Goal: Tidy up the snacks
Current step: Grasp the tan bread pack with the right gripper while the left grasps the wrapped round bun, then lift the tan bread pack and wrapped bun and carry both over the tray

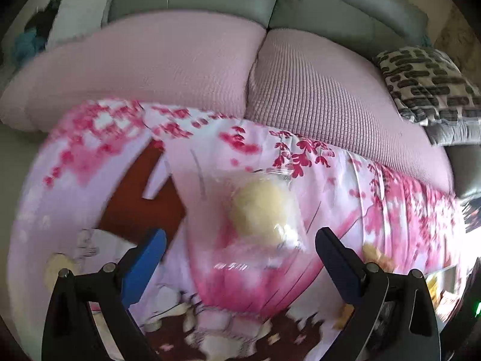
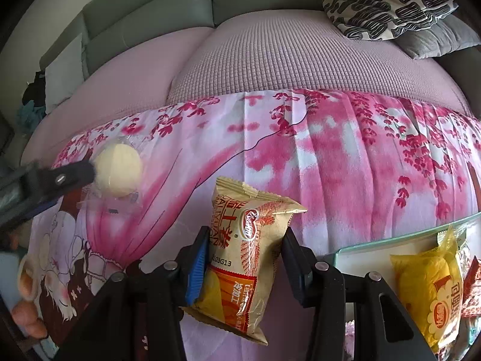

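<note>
Left hand-held gripper [image 1: 240, 258] jaws wide, nothing clamped; one round pale bun in clear wrap [image 1: 264, 210] lies on the pink floral cloth [image 1: 345, 186] just ahead, free cloth all round. Right hand-held gripper [image 2: 243, 258] pinches one crinkly tan snack packet [image 2: 240, 258] upright above the cloth. Far right: glass desk edge [image 2: 390, 234] carrying one yellow packet [image 2: 427, 288]; red wrapper beside it, cropped
</note>
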